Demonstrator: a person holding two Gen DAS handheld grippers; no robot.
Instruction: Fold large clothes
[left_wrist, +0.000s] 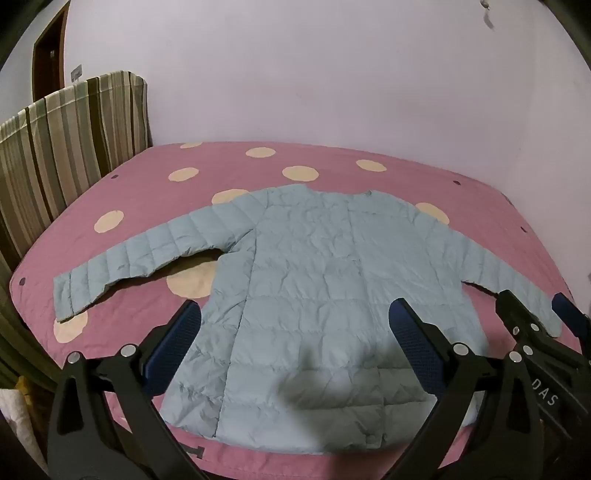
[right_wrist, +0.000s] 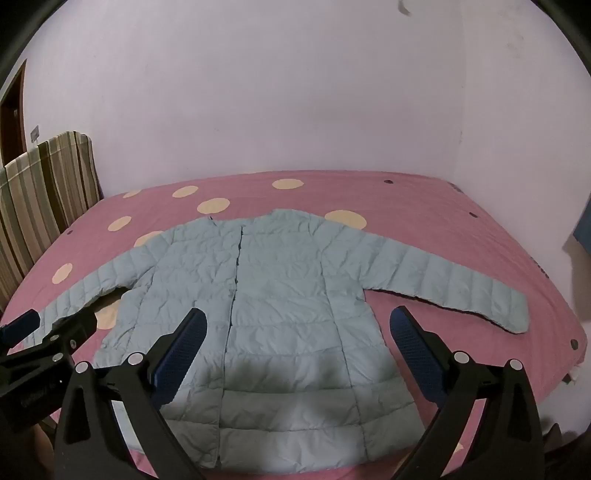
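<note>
A light blue quilted jacket (left_wrist: 317, 280) lies flat, front up, on the bed (left_wrist: 147, 177), collar toward the wall (left_wrist: 295, 74) and hem toward the cameras. Both sleeves are spread out to the sides of the jacket, and its front closure runs down the middle.

The left tool (left_wrist: 295, 325) hovers above the jacket's hem, its blue-padded fingers (left_wrist: 177, 343) spread wide with nothing between them. The right tool (right_wrist: 295, 332) hangs over the hem as well, equally wide open and empty. Each tool shows at the edge of the other's view, beside a sleeve cuff.

The bed cover is pink with cream dots. A striped cloth (left_wrist: 66, 147) hangs left of the jacket, by a brown door (left_wrist: 48, 59).
</note>
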